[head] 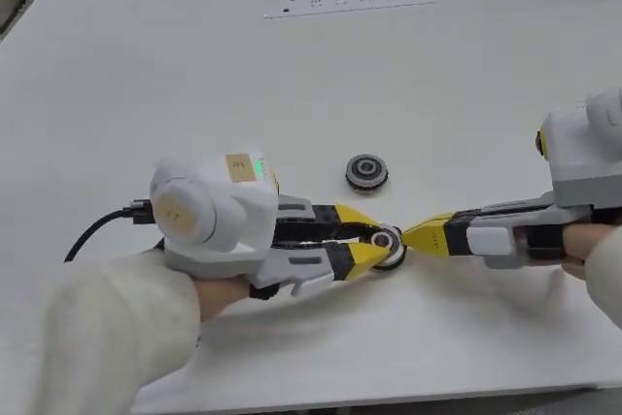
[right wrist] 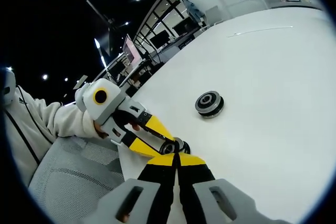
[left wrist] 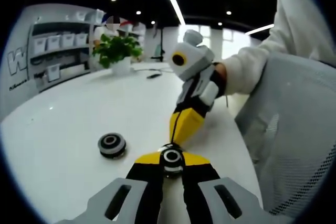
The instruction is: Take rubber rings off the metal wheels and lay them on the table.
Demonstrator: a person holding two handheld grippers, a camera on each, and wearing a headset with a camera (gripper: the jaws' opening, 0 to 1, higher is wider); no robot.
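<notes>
Head view, near edge of the white table (head: pixel 194 75): I see the left gripper (head: pixel 379 243) coming in from the near left, held by a hand in a pale sleeve. Its yellow jaws are clamped on a metal wheel (left wrist: pixel 171 157), one jaw on each side, and the wheel lies flat on the tabletop between them. A dark rubber ring is on that wheel's rim.

Right gripper (head: pixel 408 235): enters from the right, tips pointing left. Its jaws are pressed together, with no gap visible in the right gripper view. The tips touch the right edge of the clamped wheel. I cannot tell whether they have a pinch of the ring between them.

Black cable (head: pixel 92 232): runs off the back of the left gripper toward the left edge.

Second wheel (head: pixel 366 171): just beyond the two grippers, lying flat and apart from both. It has a dark ring around a metal hub, and nothing touches it.

Far side: a long white power strip (head: pixel 350 3) lies across the table, well apart from the work.

Left gripper view, background: a potted plant (left wrist: pixel 118 48) stands at the table's far end.
</notes>
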